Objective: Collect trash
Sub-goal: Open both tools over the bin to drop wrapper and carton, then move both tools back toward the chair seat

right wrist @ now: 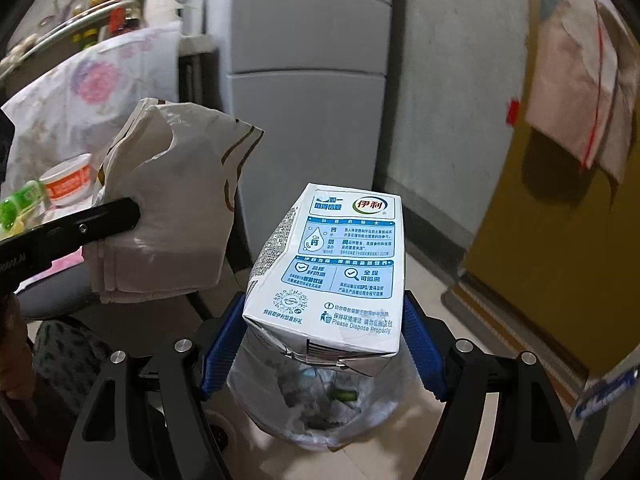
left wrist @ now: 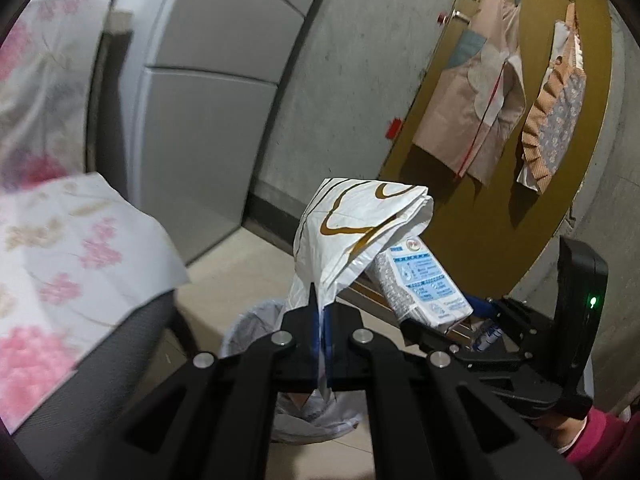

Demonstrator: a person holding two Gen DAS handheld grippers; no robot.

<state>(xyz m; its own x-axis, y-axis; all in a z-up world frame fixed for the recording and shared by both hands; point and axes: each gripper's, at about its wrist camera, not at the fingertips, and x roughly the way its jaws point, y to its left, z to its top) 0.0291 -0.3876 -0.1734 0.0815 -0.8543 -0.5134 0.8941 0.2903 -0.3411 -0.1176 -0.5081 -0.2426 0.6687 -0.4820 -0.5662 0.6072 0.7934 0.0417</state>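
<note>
My left gripper point(left wrist: 319, 312) is shut on a crumpled white paper bag point(left wrist: 352, 232) with gold lines, held up in the air; it also shows in the right wrist view point(right wrist: 172, 208). My right gripper point(right wrist: 324, 340) is shut on a white and blue milk carton point(right wrist: 336, 272), pinched between its blue pads point(right wrist: 222, 344). The carton also shows in the left wrist view point(left wrist: 420, 284), just right of the bag. Both hang above a bin lined with a clear plastic bag point(right wrist: 320, 404) holding some trash; it shows below the left gripper too point(left wrist: 256, 320).
A chair with a floral cloth point(left wrist: 68, 264) stands to the left. A grey fridge point(left wrist: 200, 92) and concrete wall are behind. A yellow door point(left wrist: 500, 160) with hanging aprons is to the right. A cup point(right wrist: 68, 180) and green bottle point(right wrist: 20, 204) sit at far left.
</note>
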